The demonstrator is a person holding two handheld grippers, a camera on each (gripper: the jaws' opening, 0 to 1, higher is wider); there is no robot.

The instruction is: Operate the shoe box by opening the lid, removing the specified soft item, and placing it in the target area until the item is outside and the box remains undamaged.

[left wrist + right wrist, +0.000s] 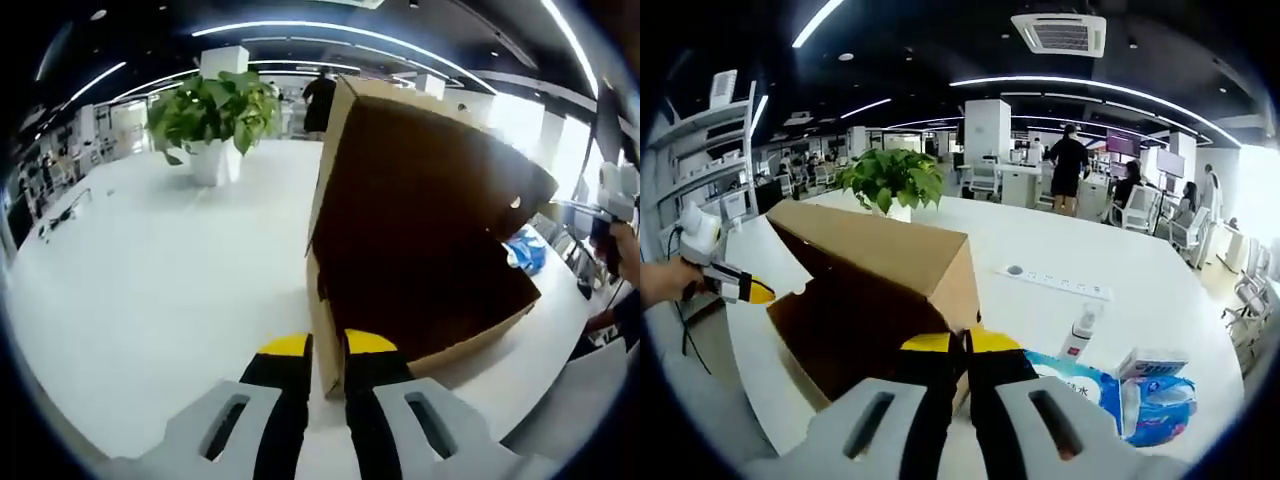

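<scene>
A brown cardboard shoe box (420, 230) (880, 255) stands on the white table (150, 290) with its lid lifted. Its inside is dark and I cannot make out what it holds. My left gripper (328, 352) is shut on the near edge of a box wall; in the right gripper view it shows at the box's left corner, held by a hand (662, 280). My right gripper (965, 342) has its yellow-tipped jaws shut right at the box's near corner; whether they pinch cardboard I cannot tell. In the left gripper view it hangs at the far right (612, 205).
Blue-and-white soft packs (1085, 388) (525, 250) and a small white bottle (1080, 332) lie right of the box. A white power strip (1055, 283) lies further back. A potted plant (215, 115) (892, 180) stands behind the box. A person (1070, 165) stands beyond the table.
</scene>
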